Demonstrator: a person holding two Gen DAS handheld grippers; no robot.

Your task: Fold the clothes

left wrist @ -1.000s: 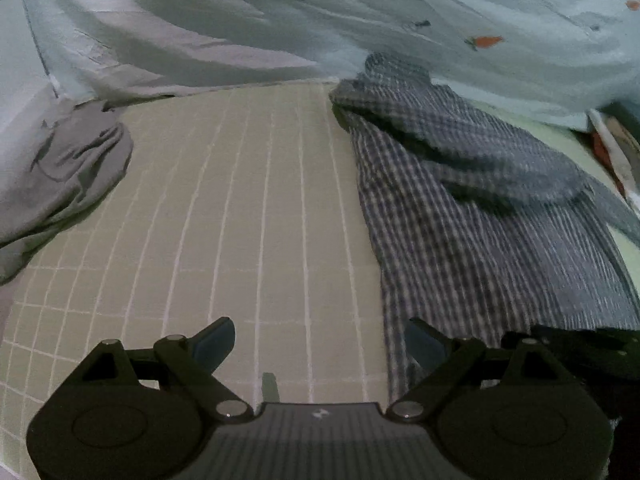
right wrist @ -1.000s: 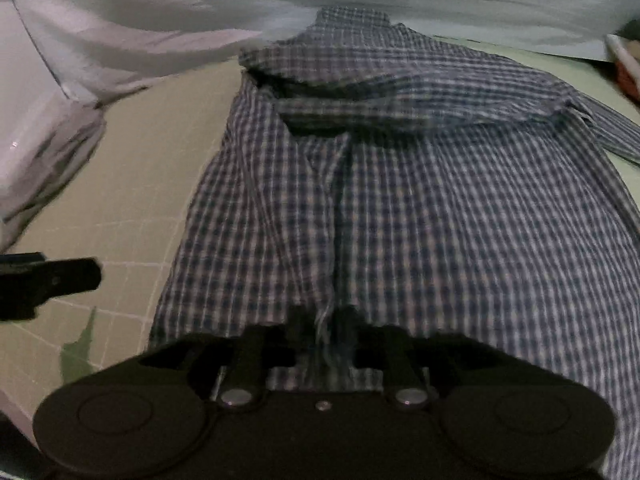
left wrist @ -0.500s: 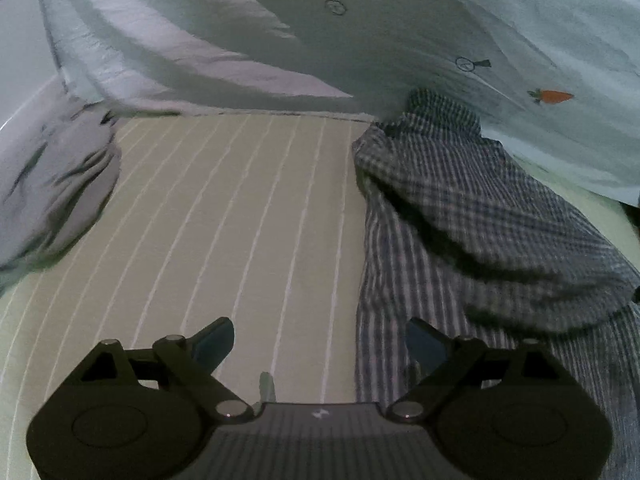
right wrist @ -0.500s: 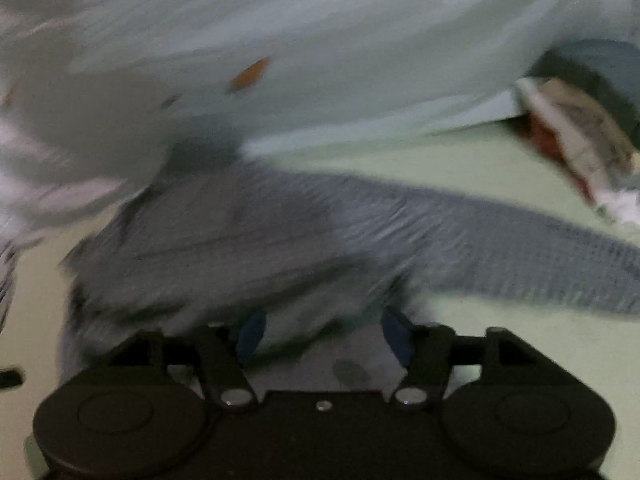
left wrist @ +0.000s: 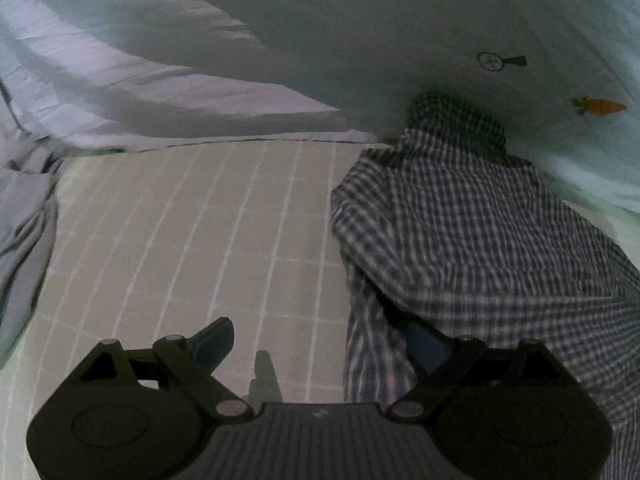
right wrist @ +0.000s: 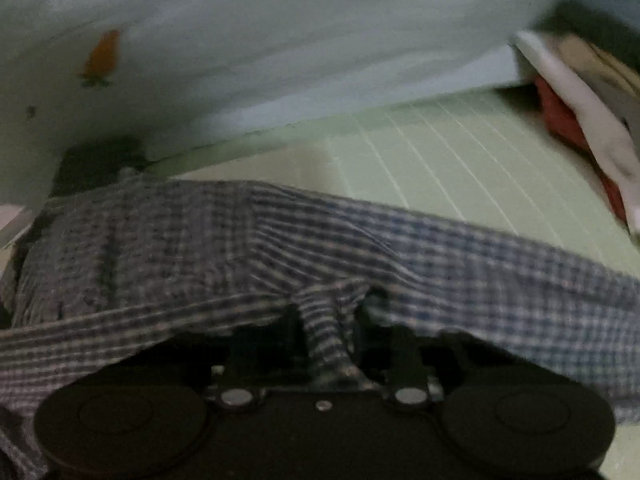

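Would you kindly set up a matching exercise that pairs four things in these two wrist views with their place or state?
Things
1. checked shirt
2. left gripper
3. grey garment
4. right gripper

Place or state
A. crumpled at the left edge of the bed
B. jaws wide apart above the lined sheet
C. pinched and lifted
D. jaws closed on fabric

Pairs: 1-C, 2-B, 3-A, 4-D
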